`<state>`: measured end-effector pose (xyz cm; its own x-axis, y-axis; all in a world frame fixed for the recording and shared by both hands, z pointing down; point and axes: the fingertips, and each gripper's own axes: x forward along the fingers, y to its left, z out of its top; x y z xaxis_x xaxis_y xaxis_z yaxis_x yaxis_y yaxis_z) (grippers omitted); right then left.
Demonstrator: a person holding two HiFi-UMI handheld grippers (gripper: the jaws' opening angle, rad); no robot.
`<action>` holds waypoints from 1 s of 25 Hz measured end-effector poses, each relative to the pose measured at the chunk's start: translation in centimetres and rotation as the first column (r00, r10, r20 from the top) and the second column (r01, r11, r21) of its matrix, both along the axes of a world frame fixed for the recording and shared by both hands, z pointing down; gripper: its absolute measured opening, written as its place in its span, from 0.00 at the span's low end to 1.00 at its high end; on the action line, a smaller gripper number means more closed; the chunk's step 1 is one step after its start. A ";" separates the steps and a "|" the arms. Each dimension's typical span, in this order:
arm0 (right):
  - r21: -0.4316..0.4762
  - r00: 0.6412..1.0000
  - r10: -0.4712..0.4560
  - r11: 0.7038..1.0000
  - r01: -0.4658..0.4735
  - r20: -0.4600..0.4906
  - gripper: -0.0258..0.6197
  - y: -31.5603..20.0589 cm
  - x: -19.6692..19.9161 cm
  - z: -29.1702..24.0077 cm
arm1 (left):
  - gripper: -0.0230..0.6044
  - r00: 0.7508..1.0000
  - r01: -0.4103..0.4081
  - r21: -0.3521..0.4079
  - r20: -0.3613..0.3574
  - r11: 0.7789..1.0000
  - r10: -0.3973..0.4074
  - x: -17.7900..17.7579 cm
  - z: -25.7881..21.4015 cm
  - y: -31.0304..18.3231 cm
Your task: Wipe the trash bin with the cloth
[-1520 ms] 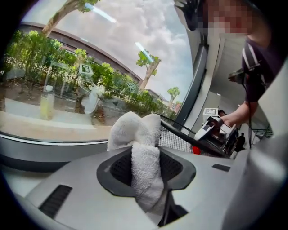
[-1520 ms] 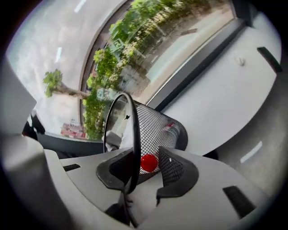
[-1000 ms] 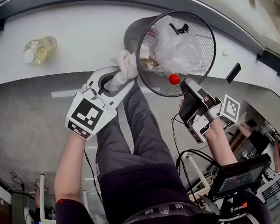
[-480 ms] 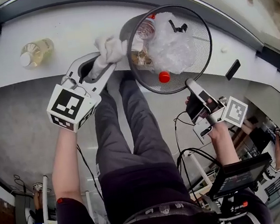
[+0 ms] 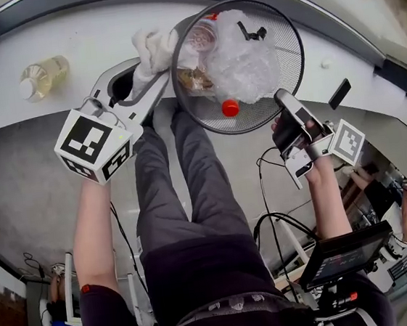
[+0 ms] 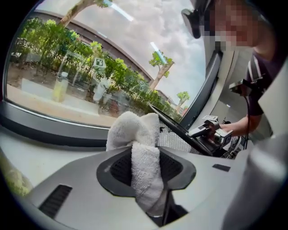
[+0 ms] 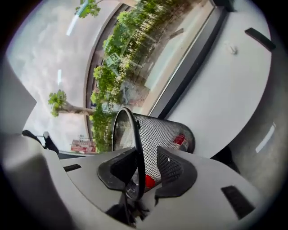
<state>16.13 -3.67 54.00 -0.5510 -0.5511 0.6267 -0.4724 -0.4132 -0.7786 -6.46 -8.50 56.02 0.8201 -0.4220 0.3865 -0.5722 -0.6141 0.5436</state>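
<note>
1. Head view: the left gripper (image 5: 151, 75) has its jaws clamped narrowly on a bunched white cloth (image 5: 152, 46). The right gripper (image 5: 287, 105) has wider jaws, which are closing with the near right rim of the trash bin (image 5: 280, 18) between them.
   - The mesh bin lies on its side at the desk's (image 5: 101, 31) near edge, with its mouth tipped toward the person. It is full of crumpled plastic and has a red cap (image 5: 231, 107) inside.
   - A second ago the cloth sat lower on the bin's left outer wall. It has since travelled up that wall toward the desk's back edge, and the bin has shifted that way too.
   - Half a second ago the right gripper hung a little off the rim; now it is at it.
   - A bottle (image 5: 40, 75) stands toward the desk's left.
2. Left gripper view: the cloth (image 6: 130, 130) is pinched firmly between the pads and its loose end bulges forward, touching the bin's rim (image 6: 180, 132).
3. Right gripper view: the rim wire (image 7: 137, 148) runs between the pads with a gap still showing on each side, so the grip is not yet made.
   - The bin's mesh wall (image 7: 166, 130) stretches away across the desk.

One wiping stroke along the left wall looks done. The right gripper appears to be taking a new hold, probably to steady or turn the bin for the next stretch.
</note>
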 end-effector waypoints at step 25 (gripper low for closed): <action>0.112 0.962 -0.170 0.974 0.197 -0.213 0.21 -0.6 2.3 -2.2 | 0.21 0.991 0.124 -0.019 0.063 0.992 -0.122 -2.7 1.7 -0.1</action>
<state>18.47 -4.29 51.80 -0.5206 -0.5366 0.6641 -0.6825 -0.2058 -0.7013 -9.12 -8.55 57.71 0.7370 -0.5085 0.4451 -0.6752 -0.5247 0.5185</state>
